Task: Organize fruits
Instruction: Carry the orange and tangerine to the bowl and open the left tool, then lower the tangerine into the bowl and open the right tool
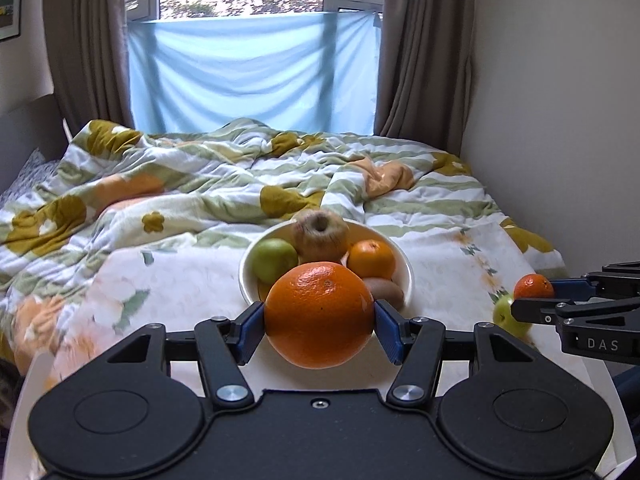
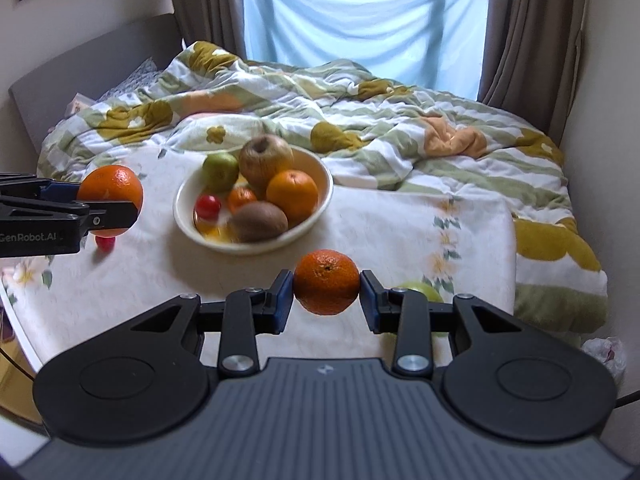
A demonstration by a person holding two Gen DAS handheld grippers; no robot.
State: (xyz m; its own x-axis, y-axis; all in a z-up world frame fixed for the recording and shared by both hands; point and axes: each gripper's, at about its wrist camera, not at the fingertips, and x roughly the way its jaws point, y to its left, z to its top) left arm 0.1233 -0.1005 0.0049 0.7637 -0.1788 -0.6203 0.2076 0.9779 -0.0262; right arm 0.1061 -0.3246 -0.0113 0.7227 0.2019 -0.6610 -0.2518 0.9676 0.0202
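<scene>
Left claw (image 1: pixel 319 322): clamped on the large orange (image 1: pixel 319 314), held above the tabletop (image 2: pixel 152 276).
Right claw (image 2: pixel 326 294): pinching the small mandarin (image 2: pixel 326 282), also aloft.
Bowl (image 2: pixel 320 196): between both claws, already heaped.
Risk: fruit dropped onto the heap could roll off, knocking others out.
Room: bare tabletop flanks the bowl; green apple (image 2: pixel 422 290) and red fruit (image 2: pixel 105 242) lie loose; wall close at right.

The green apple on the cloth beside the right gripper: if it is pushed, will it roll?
Probably yes: the green apple looks round and lies loose on the flat cloth. The soft surface may slow it.
</scene>
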